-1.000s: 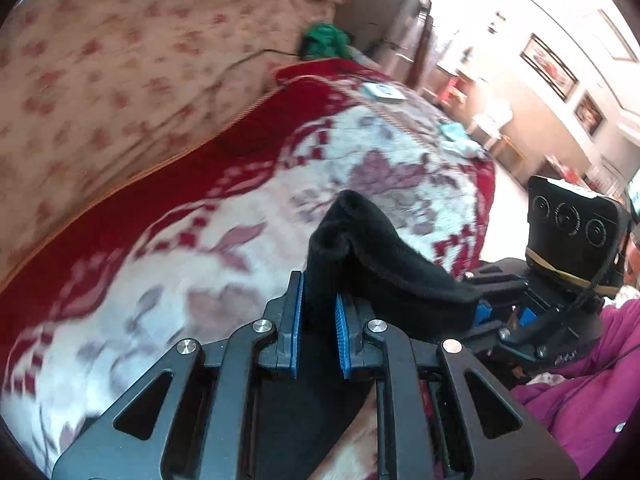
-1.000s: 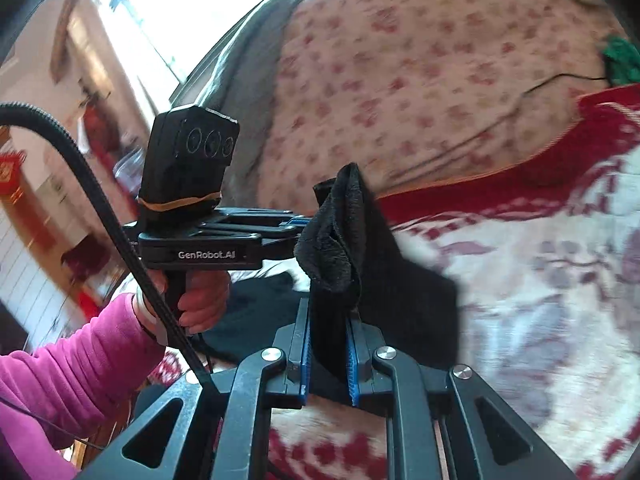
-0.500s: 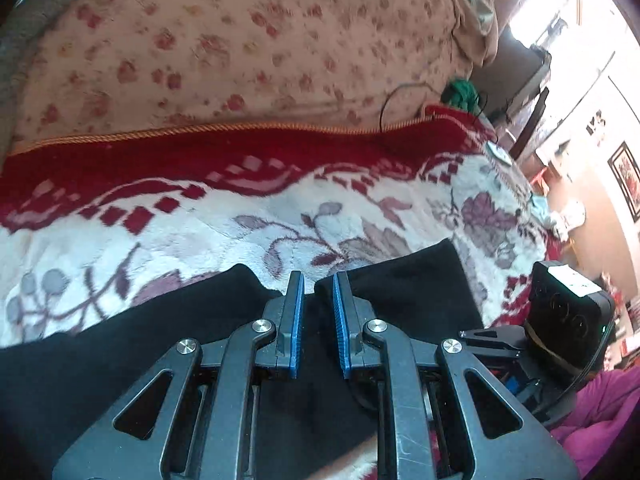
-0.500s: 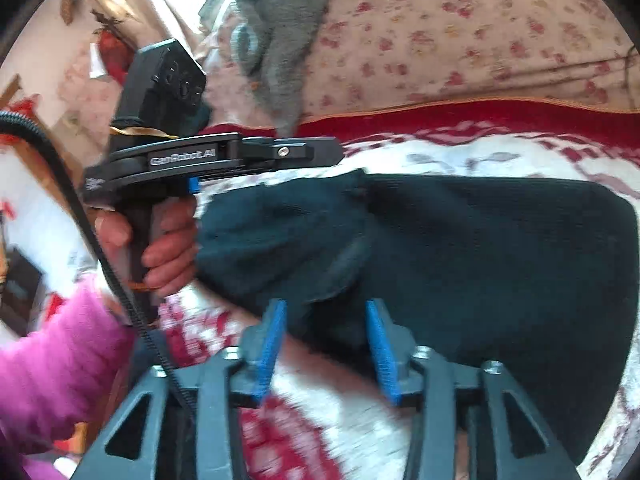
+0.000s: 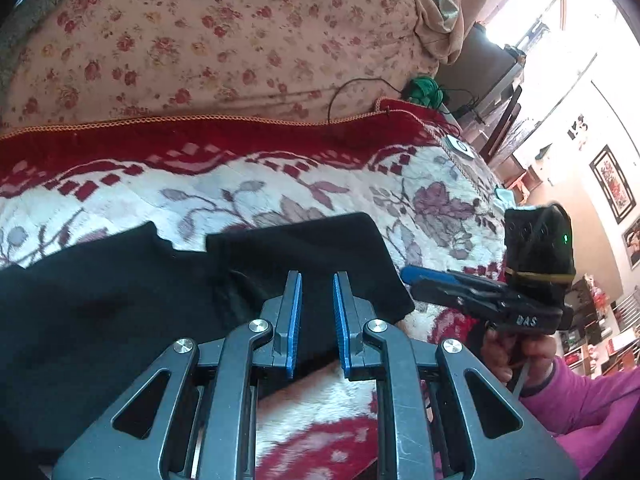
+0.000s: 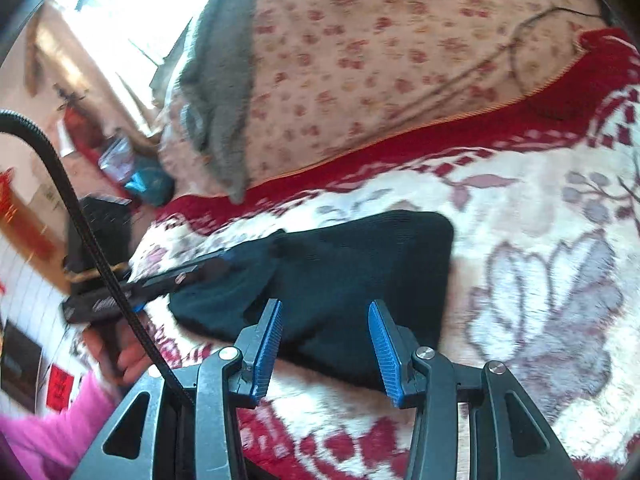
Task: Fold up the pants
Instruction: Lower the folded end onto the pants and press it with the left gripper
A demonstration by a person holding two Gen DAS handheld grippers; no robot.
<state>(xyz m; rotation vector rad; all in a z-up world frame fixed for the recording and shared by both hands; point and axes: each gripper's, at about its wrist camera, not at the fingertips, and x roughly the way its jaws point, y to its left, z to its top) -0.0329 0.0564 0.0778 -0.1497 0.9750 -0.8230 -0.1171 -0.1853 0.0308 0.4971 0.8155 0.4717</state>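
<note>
The black pants (image 5: 168, 280) lie flat on the red and cream floral blanket (image 5: 280, 192), a dark, matte, slightly fuzzy knit. In the left wrist view two upper edges show, a left one and a right one, with a small notch of blanket between them; the right part ends in a rounded corner just beside the left gripper's right finger. In the right wrist view the pants (image 6: 352, 276) show one layer lapped over another, with a diagonal edge running down toward the near hem.

The left gripper (image 5: 316, 312) hovers over the near part of the cloth with its blue pads a narrow gap apart and nothing between them. The right gripper (image 6: 324, 344) stands with its pads spread wide over the near edge of the pants, also holding nothing. Each gripper shows in the other's view, held by a hand (image 5: 516, 356) in a pink sleeve.

A second ago both grippers were clamped on a raised bunch of the fabric, lifted off the blanket. Half a second ago the cloth was already down and the right gripper had let go. Since then the left pads have parted slightly and drawn back.

Behind the blanket rises a rose-print quilt (image 5: 208, 40), with a grey blanket (image 6: 224, 92) draped over it.
</note>
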